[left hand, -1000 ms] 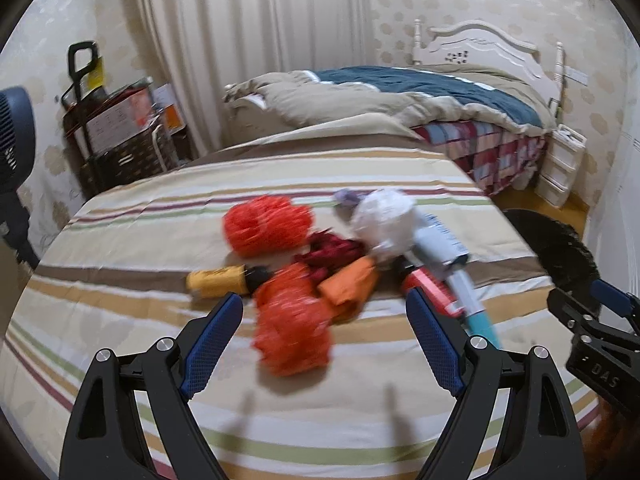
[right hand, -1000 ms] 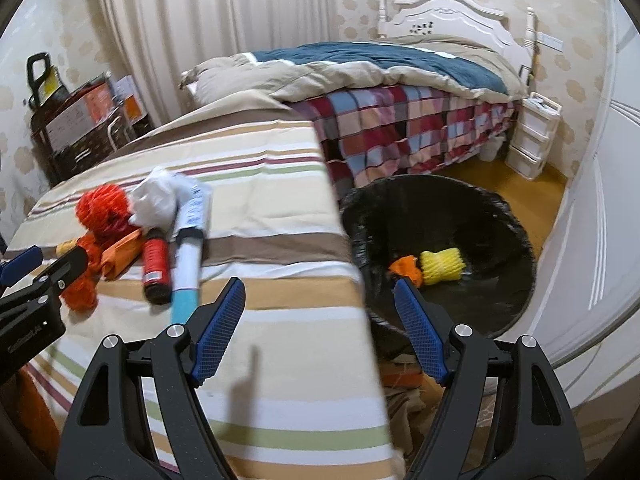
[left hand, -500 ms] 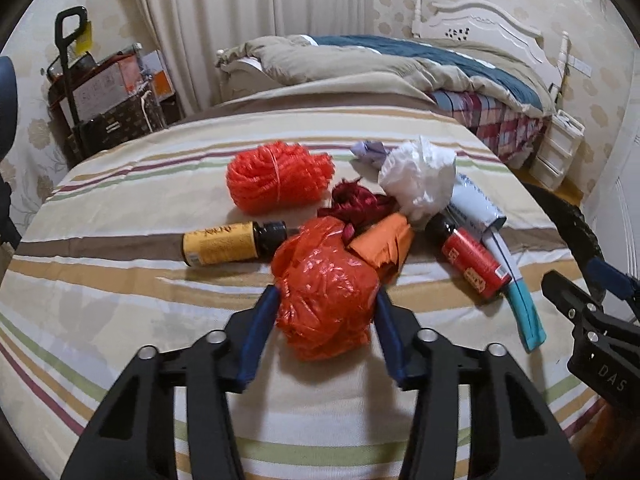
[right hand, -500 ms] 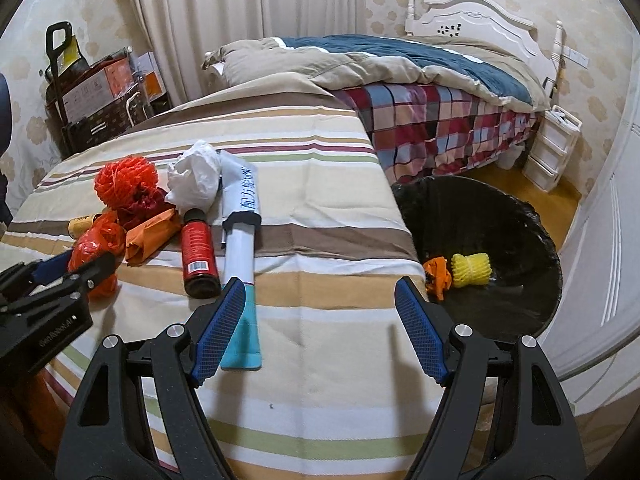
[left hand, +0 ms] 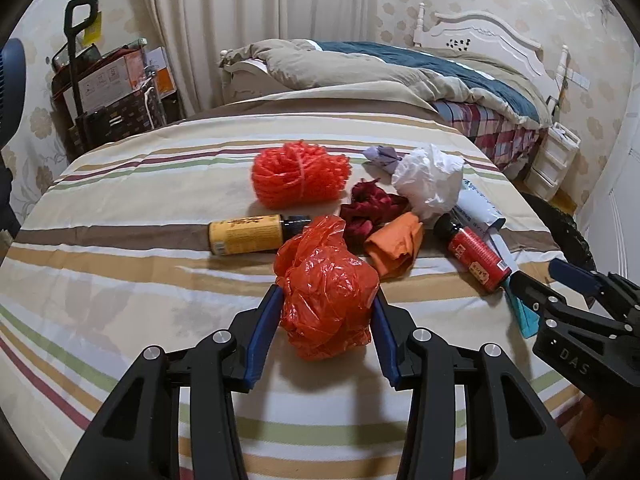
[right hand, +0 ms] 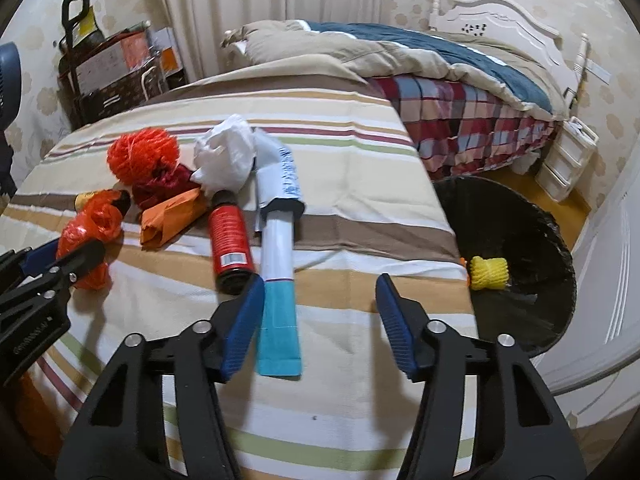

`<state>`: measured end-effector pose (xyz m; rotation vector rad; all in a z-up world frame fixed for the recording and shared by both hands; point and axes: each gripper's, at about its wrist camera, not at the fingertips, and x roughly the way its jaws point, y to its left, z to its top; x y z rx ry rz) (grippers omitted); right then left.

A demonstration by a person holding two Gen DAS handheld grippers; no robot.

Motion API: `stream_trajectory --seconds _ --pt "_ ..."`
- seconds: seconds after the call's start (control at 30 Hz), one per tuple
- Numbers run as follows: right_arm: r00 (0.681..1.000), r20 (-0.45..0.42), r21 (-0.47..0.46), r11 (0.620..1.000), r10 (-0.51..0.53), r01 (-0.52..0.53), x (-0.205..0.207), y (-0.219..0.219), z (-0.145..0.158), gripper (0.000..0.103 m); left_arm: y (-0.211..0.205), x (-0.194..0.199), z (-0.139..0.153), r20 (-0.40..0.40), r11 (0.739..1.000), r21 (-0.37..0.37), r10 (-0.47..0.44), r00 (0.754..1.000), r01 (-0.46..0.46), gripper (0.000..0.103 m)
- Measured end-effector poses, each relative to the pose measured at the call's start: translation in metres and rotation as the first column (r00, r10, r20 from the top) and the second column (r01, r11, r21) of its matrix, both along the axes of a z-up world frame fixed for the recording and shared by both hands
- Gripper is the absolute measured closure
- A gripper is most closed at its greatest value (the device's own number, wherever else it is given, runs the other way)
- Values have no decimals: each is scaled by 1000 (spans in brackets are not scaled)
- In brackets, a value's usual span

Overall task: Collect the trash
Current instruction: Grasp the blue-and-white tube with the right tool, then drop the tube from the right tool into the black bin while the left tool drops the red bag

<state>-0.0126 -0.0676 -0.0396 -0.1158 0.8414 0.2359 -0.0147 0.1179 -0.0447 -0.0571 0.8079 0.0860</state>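
Observation:
Trash lies on the striped bedspread [left hand: 120, 272]. My left gripper [left hand: 326, 296] is closing, and its blue pads press both sides of a crumpled red plastic bag [left hand: 326, 292]. Behind the bag lie a yellow bottle [left hand: 246, 234], a red mesh net [left hand: 298, 178], orange paper [left hand: 396, 244], a white plastic bag [left hand: 430, 184] and a red bottle [left hand: 478, 254]. My right gripper [right hand: 320, 282] is closing over a white and teal tube [right hand: 278, 280]. The tube lies beside the left pad, and the right pad is clear of it. A black bin [right hand: 500, 208] holds a yellow foam net [right hand: 488, 272].
The bin stands on the floor off the bed's right edge. Beyond it are a second bed with a plaid cover [right hand: 460, 104] and white drawers [right hand: 568, 160]. A cart of boxes [left hand: 108, 96] stands at the back left. A white door [right hand: 612, 280] is at the right.
The left jaws came forward and closed in around the red plastic bag. The right gripper swung left, away from the bin and over the tube, and its jaws narrowed.

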Motion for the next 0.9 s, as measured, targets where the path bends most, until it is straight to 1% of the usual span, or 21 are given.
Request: stream_trajectory --seconds 0.03,0.07,0.2,0.23,0.33,0.6,0.9 --pt "1000 -2 -1 1000 5 -5 -1 2 0 57 1 -1 1 3 1000 -1 3 1000 -3 58" --pt "1000 -10 -1 1000 16 -16 0 5 -1 59 3 -2 1 7 1000 -2 5 1000 -5 58" --pt "998 -31 4 999 45 -45 0 10 -5 80 7 -6 3 20 1000 -5 14 1000 -14 58" --pt "999 -29 1 999 45 -45 -1 10 -4 83 8 -7 3 21 1000 -7 14 1000 -14 58" --pt "998 -39 25 998 57 -56 -4 8 -4 83 9 -9 3 22 1000 -14 17 1000 -17 58" --pt "998 -36 33 998 60 -59 -16 6 -1 83 7 -13 7 37 1000 -23 14 999 -13 58" --pt "1000 17 60 998 16 -17 -26 -16 17 83 -10 -21 20 94 999 -39 -23 995 27 58"
